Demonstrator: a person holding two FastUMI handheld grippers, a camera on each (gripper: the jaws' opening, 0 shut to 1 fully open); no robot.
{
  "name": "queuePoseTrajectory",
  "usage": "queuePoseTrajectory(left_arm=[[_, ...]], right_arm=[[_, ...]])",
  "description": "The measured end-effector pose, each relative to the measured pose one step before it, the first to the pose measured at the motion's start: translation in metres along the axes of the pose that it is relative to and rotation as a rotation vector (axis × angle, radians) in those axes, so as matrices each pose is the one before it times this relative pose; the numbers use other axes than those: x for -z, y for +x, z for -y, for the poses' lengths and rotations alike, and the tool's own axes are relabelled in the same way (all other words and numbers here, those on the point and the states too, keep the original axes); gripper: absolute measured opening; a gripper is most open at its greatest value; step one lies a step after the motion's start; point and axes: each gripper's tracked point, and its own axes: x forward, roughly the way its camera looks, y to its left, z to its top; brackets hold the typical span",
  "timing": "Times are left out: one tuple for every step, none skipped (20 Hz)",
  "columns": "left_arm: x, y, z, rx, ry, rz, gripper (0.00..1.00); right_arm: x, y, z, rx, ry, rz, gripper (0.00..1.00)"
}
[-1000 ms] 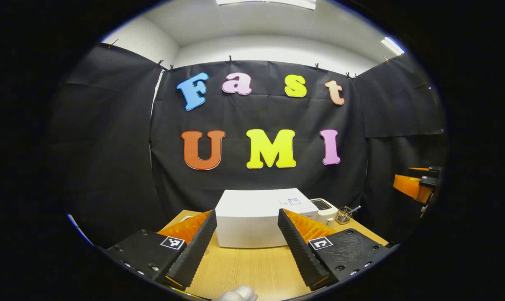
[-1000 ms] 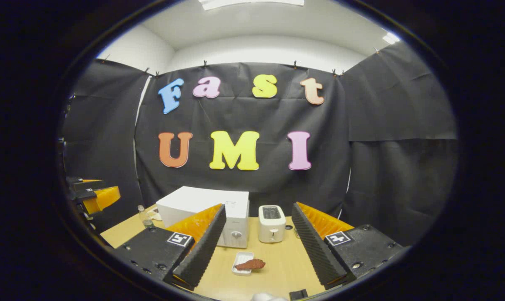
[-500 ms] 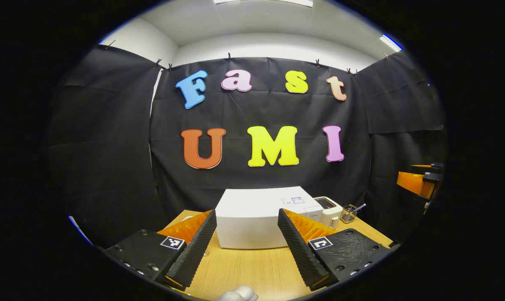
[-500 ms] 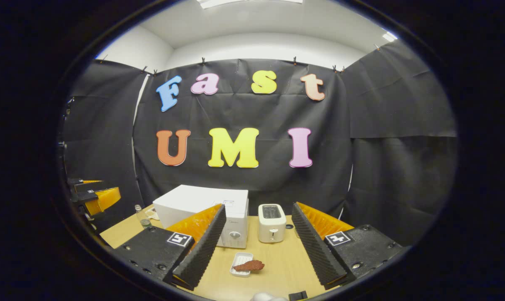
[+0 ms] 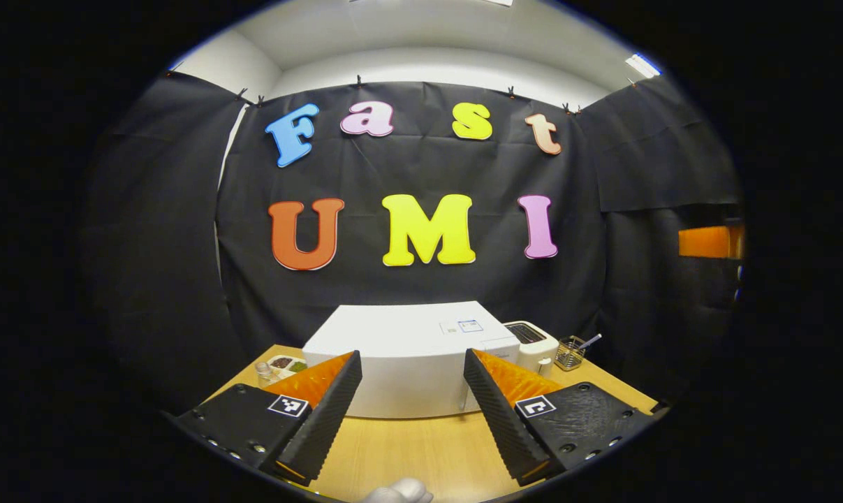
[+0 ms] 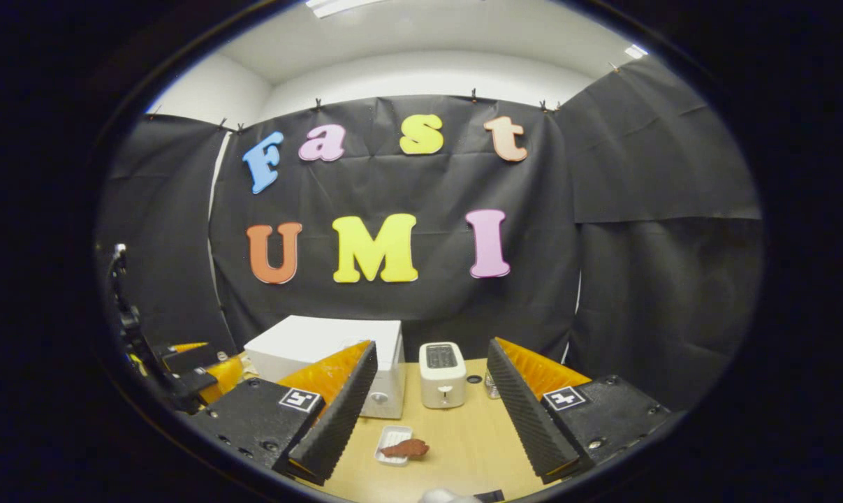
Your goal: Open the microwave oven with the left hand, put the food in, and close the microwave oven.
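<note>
**Hovering wide over the worktop, both tongs empty**

Gaping wide with nothing between the fingers, the left tongs (image 5: 411, 412) hang above the wooden worktop (image 5: 421, 447), aimed at the white microwave oven (image 5: 407, 349), which sits with its door closed at the back of the surface. The right tongs (image 6: 428, 412) are spread just as wide and hold nothing either; between their fingers, on the bare wood, lies the food (image 6: 406, 448), a reddish-brown piece resting partly on a small white tray (image 6: 387, 443), in front of the microwave's control end and apart from it.

Just beside the microwave stands a white toaster (image 6: 442, 374), and farther along in the left gripper view a wire basket (image 5: 569, 353) with a utensil in it. At the microwave's other end sit a small dish (image 5: 287, 363) and a clear bottle (image 5: 262, 370). Black cloth closes the booth on three sides, right behind the appliances; white walls and a lit ceiling rise above it. Open wood stretches from the microwave's front to the near edge.
</note>
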Motion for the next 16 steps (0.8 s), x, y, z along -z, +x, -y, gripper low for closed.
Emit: queuePoseTrajectory(left_arm=[[0.01211, 0.01104, 0.01174, 0.02105, -0.01035, -0.01076, 0.92], [0.01053, 0.01186, 0.00951, 0.01575, -0.00480, -0.00643, 0.92], [0.01040, 0.01148, 0.00819, 0.01155, -0.00293, -0.00444, 0.92], [0.01072, 0.01274, 0.00842, 0.01144, 0.00344, -0.01312, 0.92], [0.01152, 0.01256, 0.00672, 0.00796, 0.00302, 0.00222, 0.92], [0.00994, 0.01329, 0.00470, 0.00452, 0.00161, -0.00125, 0.92], [0.01091, 0.01358, 0.00283, -0.00007, 0.00417, -0.00799, 0.92], [0.01123, 0.01288, 0.00237, -0.00410, 0.00567, -0.00533, 0.92], [0.01396, 0.01269, 0.00217, -0.00465, -0.00348, -0.02007, 0.92], [0.01083, 0.01309, 0.00180, -0.00552, -0.00864, -0.01370, 0.92], [0.01055, 0.01335, 0.00114, -0.00769, -0.00831, -0.01579, 0.92], [0.00906, 0.01192, 0.00246, -0.00260, -0.01177, -0.01632, 0.92], [0.00384, 0.01200, 0.00032, -0.00760, -0.00444, -0.00303, 0.82], [0.00421, 0.01110, 0.00061, -0.00703, 0.00782, -0.00480, 0.82], [0.00352, 0.00904, -0.00068, -0.01023, 0.01056, -0.00251, 0.92], [0.00290, 0.00703, -0.00004, -0.00661, 0.00654, -0.00275, 0.93]], right_arm=[[-0.00222, 0.00005, 0.00720, 0.01568, -0.00786, -0.00145, 1.00], [-0.00255, -0.00039, 0.00731, 0.01663, -0.00833, -0.00182, 1.00], [-0.00150, 0.00010, 0.00742, 0.01901, -0.01373, -0.00661, 1.00], [0.00013, -0.00060, 0.00588, 0.01617, -0.01286, -0.00828, 1.00], [-0.00029, -0.00137, 0.00747, 0.02085, -0.01531, -0.00686, 1.00], [-0.00194, -0.00080, 0.00565, 0.01709, -0.00710, 0.00180, 1.00], [0.00071, 0.00074, 0.00476, 0.01650, -0.01149, -0.00212, 1.00], [0.00113, -0.00008, 0.00457, 0.01467, -0.01281, -0.00517, 0.91], [0.00291, -0.00077, 0.00406, 0.01307, -0.01227, -0.00521, 1.00], [0.00234, -0.00020, 0.00212, 0.00608, -0.00847, -0.00940, 1.00], [0.00490, 0.00009, 0.00187, 0.00306, -0.00545, -0.01525, 1.00], [0.00317, 0.00073, 0.00269, 0.00509, -0.00101, -0.01194, 1.00], [0.00209, 0.00030, 0.00285, 0.00383, 0.00236, -0.00976, 1.00], [0.00147, 0.00066, 0.00292, 0.00572, 0.00670, -0.00226, 1.00], [0.00523, 0.00088, 0.00051, 0.00062, 0.00759, -0.01075, 1.00], [0.00562, 0.00124, 0.00040, -0.00051, -0.00036, -0.01624, 1.00]])
